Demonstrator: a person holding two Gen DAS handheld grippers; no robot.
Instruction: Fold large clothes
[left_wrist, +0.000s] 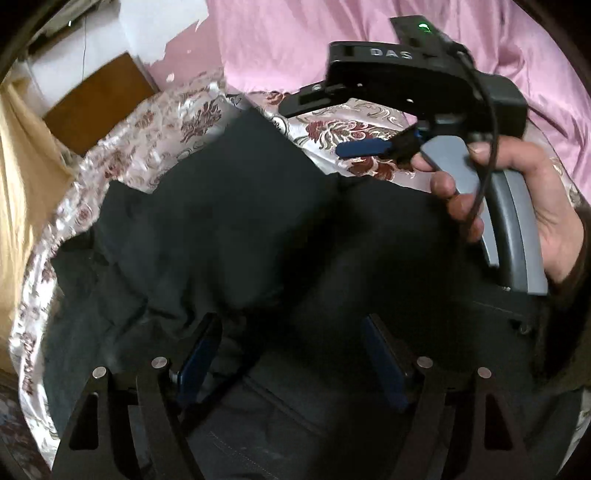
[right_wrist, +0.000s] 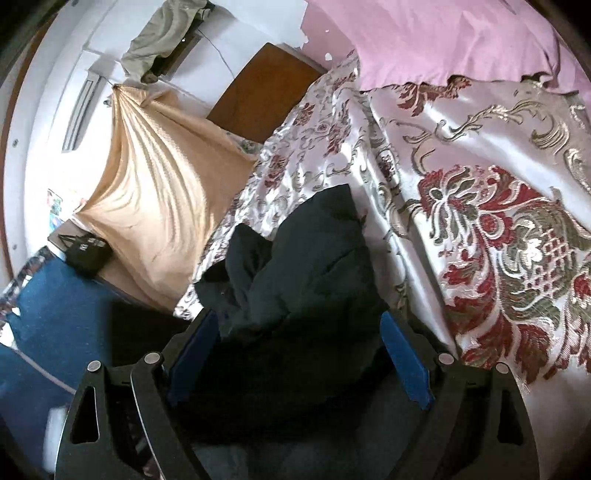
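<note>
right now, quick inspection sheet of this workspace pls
surface: bed under a shiny floral bedspread, with a pink sheet at its far end
job's things: one dark garment, bunched and creased on the bedspread, not folded flat
clutter: small black device on a ledge beside the bed
grippers: left gripper open over the dark garment; right gripper open with bunched garment between its fingers, grip cannot be confirmed; right hand on its handle
cables: black cable runs down the right gripper's handle
surroundings: tan curtain, wooden headboard, blue floor covering, white wall
</note>
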